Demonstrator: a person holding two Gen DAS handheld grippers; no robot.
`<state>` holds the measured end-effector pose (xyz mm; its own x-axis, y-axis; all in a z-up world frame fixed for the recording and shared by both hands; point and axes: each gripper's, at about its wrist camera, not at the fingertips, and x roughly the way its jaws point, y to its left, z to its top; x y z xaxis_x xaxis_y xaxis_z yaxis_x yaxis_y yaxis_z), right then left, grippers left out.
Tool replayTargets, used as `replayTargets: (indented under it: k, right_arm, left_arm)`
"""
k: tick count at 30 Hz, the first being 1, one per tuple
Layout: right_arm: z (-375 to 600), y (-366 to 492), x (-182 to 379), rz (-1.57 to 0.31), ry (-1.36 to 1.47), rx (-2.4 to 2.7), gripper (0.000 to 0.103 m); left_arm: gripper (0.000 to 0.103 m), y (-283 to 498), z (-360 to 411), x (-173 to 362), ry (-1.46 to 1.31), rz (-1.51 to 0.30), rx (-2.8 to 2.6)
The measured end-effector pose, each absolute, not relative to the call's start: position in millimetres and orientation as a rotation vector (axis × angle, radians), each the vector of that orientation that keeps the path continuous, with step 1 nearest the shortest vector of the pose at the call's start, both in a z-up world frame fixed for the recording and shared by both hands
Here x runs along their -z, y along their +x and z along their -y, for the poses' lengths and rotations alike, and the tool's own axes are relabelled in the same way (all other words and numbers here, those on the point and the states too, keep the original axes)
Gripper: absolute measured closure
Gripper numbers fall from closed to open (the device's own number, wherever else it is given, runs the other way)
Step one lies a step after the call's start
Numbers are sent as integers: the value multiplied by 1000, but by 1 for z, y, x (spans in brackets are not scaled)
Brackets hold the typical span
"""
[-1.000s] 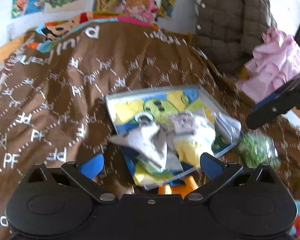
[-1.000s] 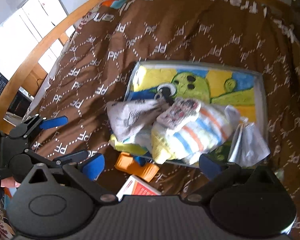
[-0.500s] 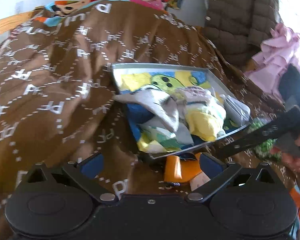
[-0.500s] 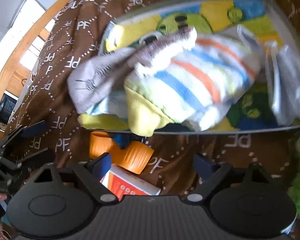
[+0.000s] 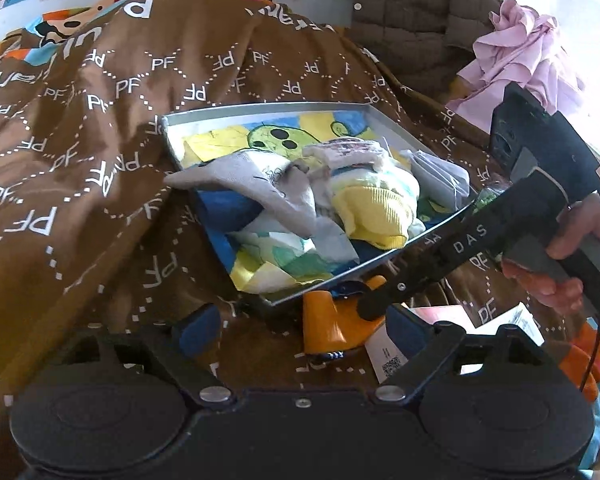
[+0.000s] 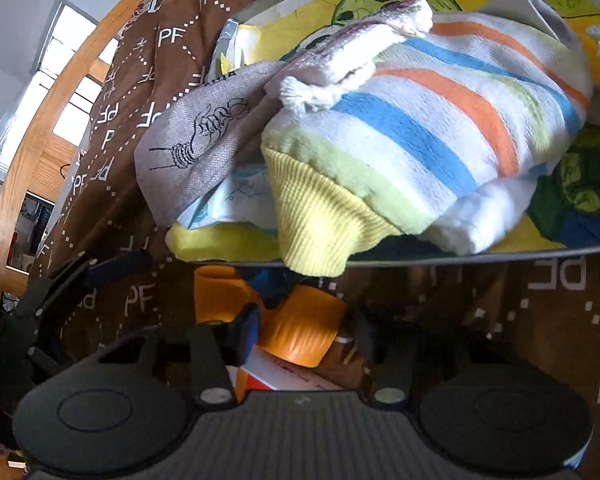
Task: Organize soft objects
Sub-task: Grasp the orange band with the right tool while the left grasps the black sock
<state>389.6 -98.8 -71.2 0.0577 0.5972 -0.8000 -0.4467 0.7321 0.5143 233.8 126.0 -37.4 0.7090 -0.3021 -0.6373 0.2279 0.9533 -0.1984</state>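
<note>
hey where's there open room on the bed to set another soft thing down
Bare brown blanket lies left of the tray, and beyond its far rim. Crowded: the tray's near half under the striped sock and grey cloth, plus the orange item in front.

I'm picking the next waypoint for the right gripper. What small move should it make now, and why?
Probably ease the right gripper forward a touch and shut on the orange soft object. It lies on the brown blanket just outside the tray that holds the other soft things, and the open fingers already flank it. The left gripper hangs open nearby.
</note>
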Motion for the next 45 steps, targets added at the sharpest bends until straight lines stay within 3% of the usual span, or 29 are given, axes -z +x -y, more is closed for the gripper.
replayTargets:
  k: [6, 12, 26, 30, 34, 41, 45]
  right_arm:
    - [103, 389, 71, -1268, 115, -792, 71]
    - [121, 380, 61, -1197, 79, -813, 79]
    - [188, 354, 40, -985, -70, -746, 82]
    - [195, 354, 44, -995, -50, -748, 82]
    - [194, 355, 43, -988, -61, -766, 82]
    - [191, 357, 43, -984, -70, -774, 82]
    - [193, 359, 43, -995, -48, -777, 82]
  left_arm:
    - [14, 238, -122, 44, -123, -738, 314]
    - [14, 242, -117, 51, -155, -756, 332]
    - [22, 260, -117, 56, -281, -765, 278]
    - [32, 263, -114, 59, -299, -813, 241]
    - [48, 270, -108, 61, -316, -858, 234]
    - [48, 298, -102, 76, -428, -964, 159]
    - [41, 307, -97, 80, -430, -996, 136]
